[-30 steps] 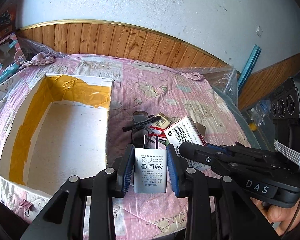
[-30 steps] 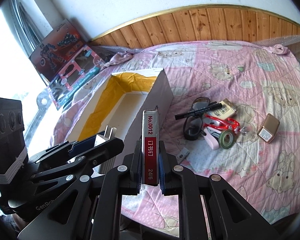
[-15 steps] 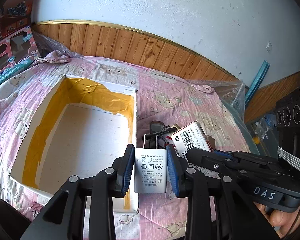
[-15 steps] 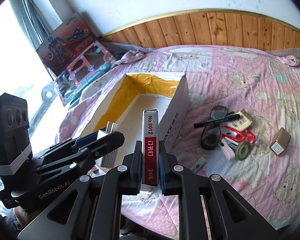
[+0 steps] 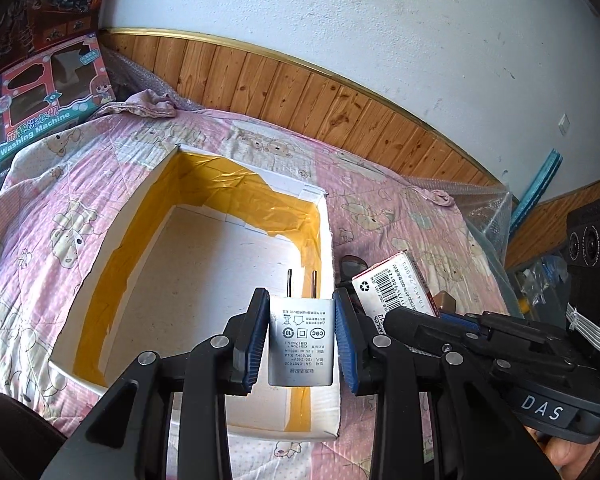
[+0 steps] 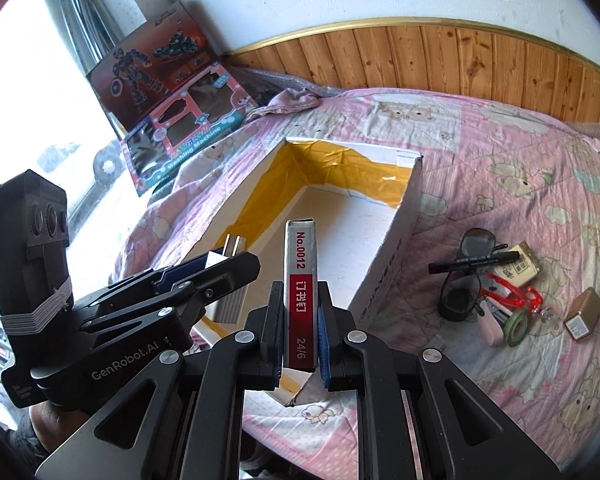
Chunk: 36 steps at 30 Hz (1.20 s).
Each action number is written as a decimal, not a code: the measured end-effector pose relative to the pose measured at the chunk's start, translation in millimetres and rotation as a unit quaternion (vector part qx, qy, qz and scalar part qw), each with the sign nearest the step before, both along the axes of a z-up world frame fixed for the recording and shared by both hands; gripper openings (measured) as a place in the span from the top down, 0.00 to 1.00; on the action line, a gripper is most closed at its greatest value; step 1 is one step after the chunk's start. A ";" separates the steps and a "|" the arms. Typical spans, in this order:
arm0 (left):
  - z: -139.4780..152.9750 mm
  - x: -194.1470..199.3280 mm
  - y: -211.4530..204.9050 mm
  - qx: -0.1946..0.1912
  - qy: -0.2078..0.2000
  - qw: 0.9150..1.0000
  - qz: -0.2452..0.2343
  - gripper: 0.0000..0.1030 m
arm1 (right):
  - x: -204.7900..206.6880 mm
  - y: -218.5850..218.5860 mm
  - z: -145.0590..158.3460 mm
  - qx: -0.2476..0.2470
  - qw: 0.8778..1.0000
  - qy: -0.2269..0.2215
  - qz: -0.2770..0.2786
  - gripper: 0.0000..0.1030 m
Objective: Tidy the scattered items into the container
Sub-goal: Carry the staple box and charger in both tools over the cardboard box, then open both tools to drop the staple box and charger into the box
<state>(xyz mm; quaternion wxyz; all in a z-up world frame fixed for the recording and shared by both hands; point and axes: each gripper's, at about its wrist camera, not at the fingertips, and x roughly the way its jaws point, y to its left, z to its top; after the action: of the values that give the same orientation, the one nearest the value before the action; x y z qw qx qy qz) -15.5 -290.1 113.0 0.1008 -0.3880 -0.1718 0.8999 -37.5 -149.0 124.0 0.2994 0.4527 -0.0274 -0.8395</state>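
Note:
My left gripper (image 5: 301, 338) is shut on a white plug charger (image 5: 301, 342), prongs pointing forward, above the near right part of the open white box (image 5: 120, 248) lined with yellow tape. My right gripper (image 6: 300, 312) is shut on a red and white staples box (image 6: 300, 280), held on edge over the box's (image 6: 396, 248) near corner. In the left wrist view the staples box (image 5: 396, 286) and right gripper (image 5: 432, 320) sit just right of the charger. Scattered on the quilt to the right lie glasses (image 6: 466, 276), a black marker (image 6: 474, 262), red scissors (image 6: 514, 290), a tape roll (image 6: 516, 328).
The pink quilted bed (image 6: 520, 184) carries everything. Toy boxes (image 6: 188, 136) lean at the far left by the window. A small gold box (image 6: 584, 314) and a tan card box (image 6: 520, 266) lie among the loose items. Wood panelling (image 5: 300, 100) runs behind the bed.
Both grippers have carried their items leftward from the loose pile to above the open box. Both grips stay unchanged.

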 end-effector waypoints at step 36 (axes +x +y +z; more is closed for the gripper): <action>-44.2 -45.7 -65.2 0.010 -0.071 0.995 0.062 0.58 | -22.9 -31.9 -26.2 -0.040 0.999 0.000 0.025 0.71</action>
<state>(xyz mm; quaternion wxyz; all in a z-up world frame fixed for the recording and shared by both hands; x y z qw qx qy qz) -61.2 -355.2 68.8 0.0362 -0.4387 -0.2113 0.8727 -60.4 -180.9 97.8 0.3379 0.4410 -0.0498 -0.8300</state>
